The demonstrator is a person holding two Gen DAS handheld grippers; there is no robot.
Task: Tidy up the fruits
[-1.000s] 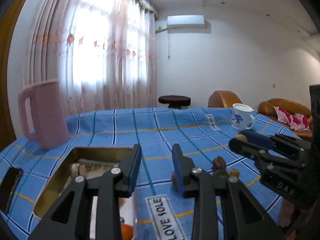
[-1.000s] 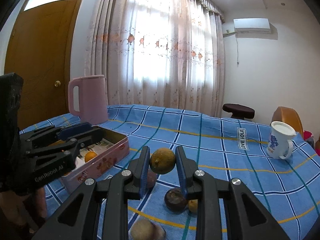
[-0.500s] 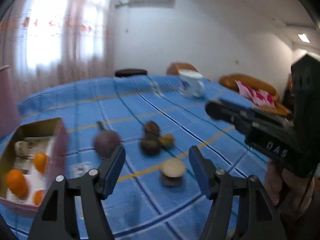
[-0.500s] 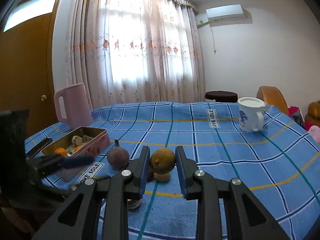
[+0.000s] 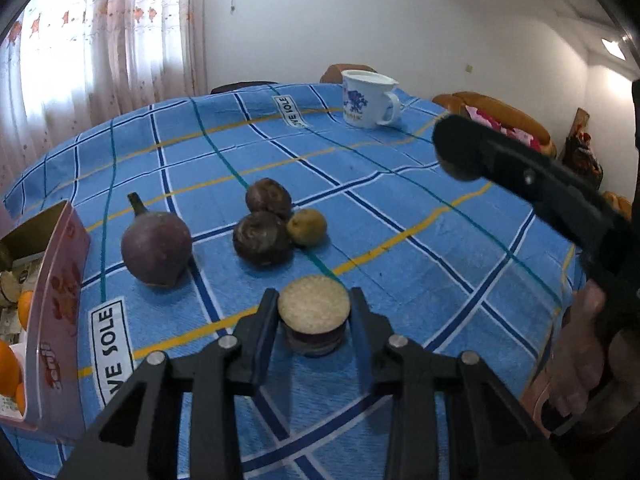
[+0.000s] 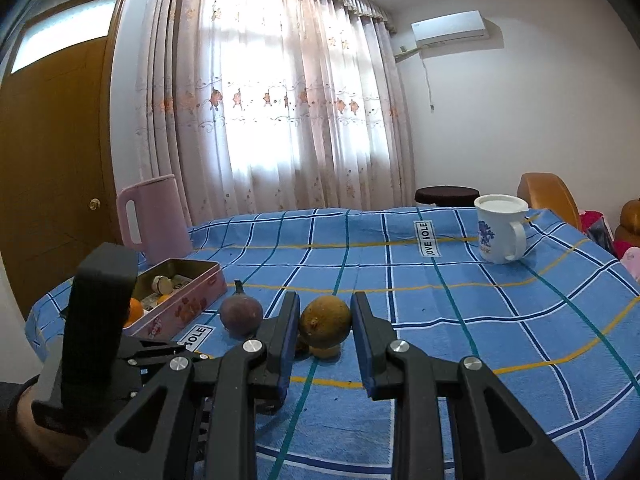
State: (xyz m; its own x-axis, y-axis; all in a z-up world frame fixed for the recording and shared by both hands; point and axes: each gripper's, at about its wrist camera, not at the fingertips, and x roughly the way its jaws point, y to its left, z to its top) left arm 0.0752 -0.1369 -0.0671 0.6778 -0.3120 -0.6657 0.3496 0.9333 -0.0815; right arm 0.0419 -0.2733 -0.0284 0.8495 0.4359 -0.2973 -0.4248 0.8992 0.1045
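Yellow-brown, round and faintly dimpled, the fruit (image 6: pixel 325 322) sits clenched in the right gripper (image 6: pixel 325 336); the left gripper (image 5: pixel 314 320) straddles a cut fruit half (image 5: pixel 314 314), seemingly touching it.

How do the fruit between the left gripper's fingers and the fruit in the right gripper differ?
The cut fruit is a purple-skinned piece with a flat pale face up, sitting on the tablecloth; the yellow-brown fruit is whole and round, held above the cloth. The left gripper brackets the cut fruit, whether gripping is unclear; the right gripper clamps the yellow-brown fruit. Both sit centred between fingers.
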